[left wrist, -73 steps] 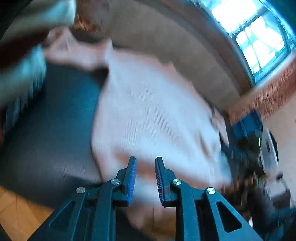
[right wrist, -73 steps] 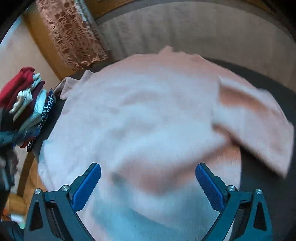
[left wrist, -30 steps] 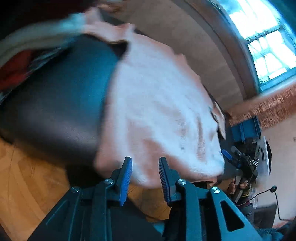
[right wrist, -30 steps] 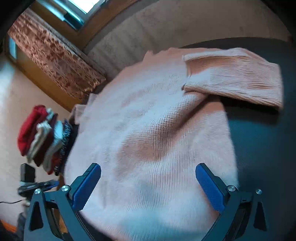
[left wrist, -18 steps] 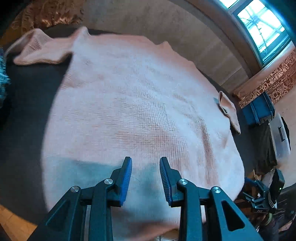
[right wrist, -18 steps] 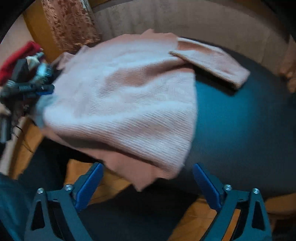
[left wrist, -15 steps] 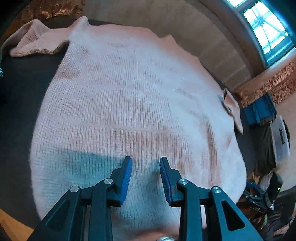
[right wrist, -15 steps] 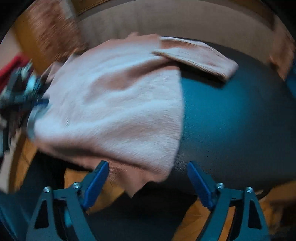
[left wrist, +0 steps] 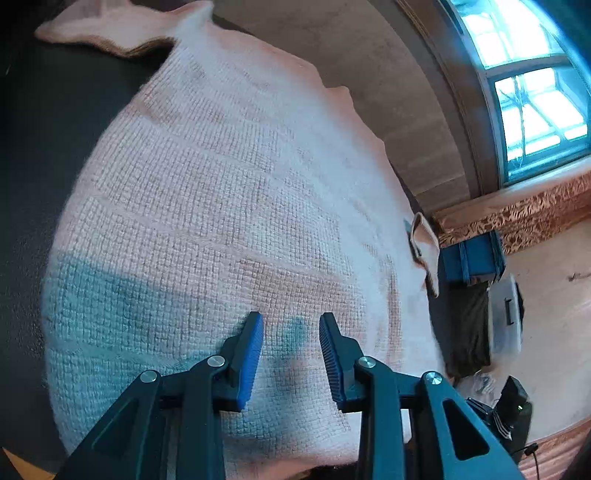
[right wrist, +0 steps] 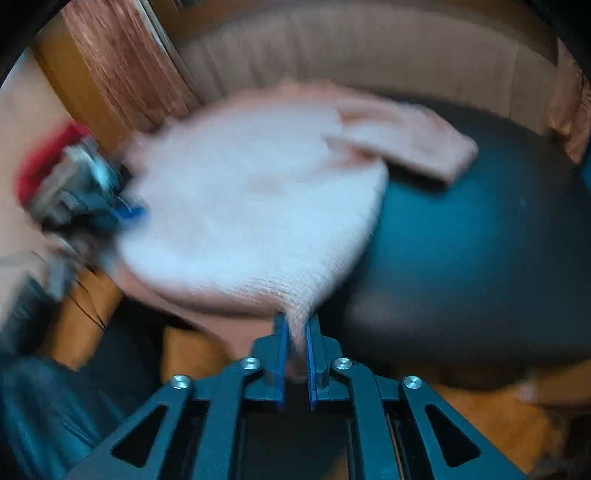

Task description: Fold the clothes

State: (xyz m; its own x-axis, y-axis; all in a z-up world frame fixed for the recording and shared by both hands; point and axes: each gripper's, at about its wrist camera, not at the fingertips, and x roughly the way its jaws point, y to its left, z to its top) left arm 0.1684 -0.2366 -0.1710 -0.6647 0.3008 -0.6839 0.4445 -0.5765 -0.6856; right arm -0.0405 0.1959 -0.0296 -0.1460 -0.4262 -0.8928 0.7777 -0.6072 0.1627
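Gripping the near corner of the pink sweater (right wrist: pixel 251 206), your right gripper (right wrist: pixel 295 332) has knit bunched between its blue pads, and the jaws are closing on it; that corner hangs just over the front edge of the dark table (right wrist: pixel 480 251), which is likely why you take it there, where the fabric can be pinched without scraping the surface. The sweater itself lies spread flat across the table, one sleeve (right wrist: pixel 406 144) already folded in over the body and the other sleeve (left wrist: pixel 103 26) trailing out at the far side. Your left gripper (left wrist: pixel 290 354) hovers over the hem area with its jaws partly apart and nothing between them; the knit lies beneath, not in the gap. That placement looks like readiness to take the opposite hem corner, so both corners can rise together for a straight fold. A stack of clothes (right wrist: pixel 48 162) sits blurred beyond the sweater's far corner, probably where this one ends up.
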